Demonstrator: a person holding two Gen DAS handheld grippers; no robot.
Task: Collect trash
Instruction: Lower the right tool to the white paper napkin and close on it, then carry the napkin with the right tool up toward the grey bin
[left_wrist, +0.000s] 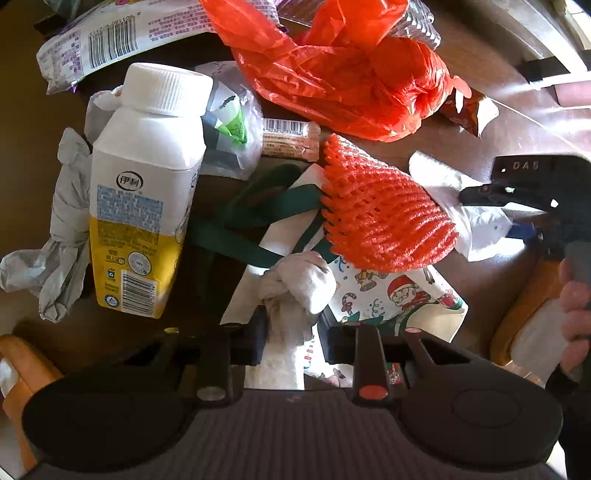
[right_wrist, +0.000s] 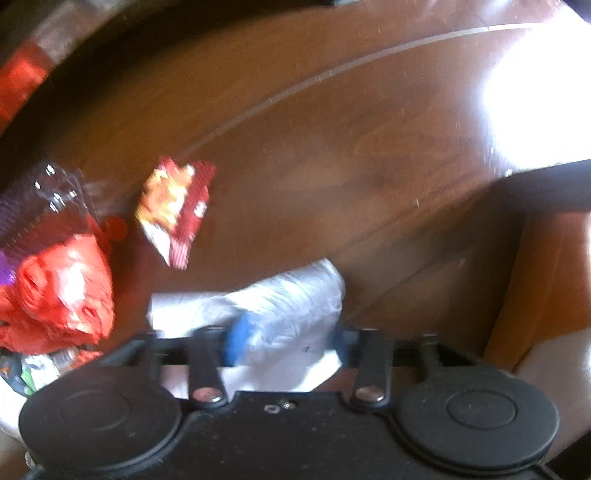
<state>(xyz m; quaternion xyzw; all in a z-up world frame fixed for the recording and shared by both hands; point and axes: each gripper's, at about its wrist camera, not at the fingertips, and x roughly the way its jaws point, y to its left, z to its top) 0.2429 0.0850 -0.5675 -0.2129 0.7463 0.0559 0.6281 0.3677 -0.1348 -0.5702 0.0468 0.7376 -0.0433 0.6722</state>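
A knotted white tissue wad (left_wrist: 295, 288) is being clamped by the left hand-held gripper (left_wrist: 291, 339) for removal; white crumpled paper (right_wrist: 280, 306) near the worktop (right_wrist: 332, 129) edge is being pinched by the right hand-held gripper (right_wrist: 284, 343).

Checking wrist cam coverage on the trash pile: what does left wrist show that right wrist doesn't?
Left wrist only: upright milk bottle, orange foam net, Christmas-print bag with green straps, grey crumpled paper, and the left gripper shut on a knotted white rag.
Right wrist only: the whole red snack wrapper lying flat, and the right gripper shut on white plastic, though blurred.
Both: red plastic bag and brown table.
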